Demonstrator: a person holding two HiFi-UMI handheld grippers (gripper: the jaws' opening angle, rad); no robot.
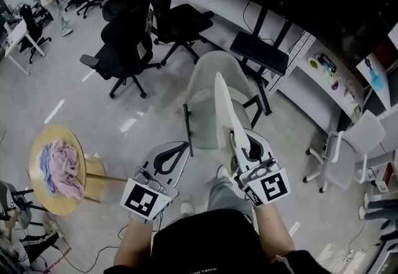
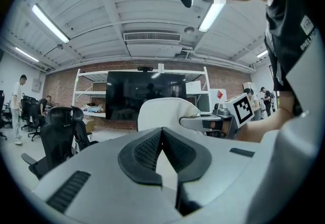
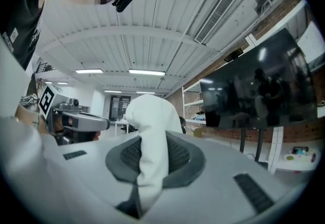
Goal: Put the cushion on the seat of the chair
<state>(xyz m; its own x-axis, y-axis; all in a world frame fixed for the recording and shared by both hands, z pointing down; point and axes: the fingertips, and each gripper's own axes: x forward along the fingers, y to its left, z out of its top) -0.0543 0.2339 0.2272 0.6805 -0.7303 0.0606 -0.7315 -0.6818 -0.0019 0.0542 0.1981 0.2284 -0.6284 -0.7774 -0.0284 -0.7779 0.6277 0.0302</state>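
My right fingers (image 3: 179,156) clamp the thin white cushion (image 1: 225,105), my left fingers (image 2: 144,152) meet empty; my black shirt's lettering (image 2: 306,29) is cut off.

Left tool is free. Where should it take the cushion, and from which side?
Probably the thin rim of the cushion facing the person, next to where the right tool pinches it. The cushion stands on edge over the chair, so that rim is narrow enough to fit. The left tool is shut; open it, then come in level from the person's side.

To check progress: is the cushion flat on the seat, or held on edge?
On edge: the right gripper clamps the cushion upright, off the seat.
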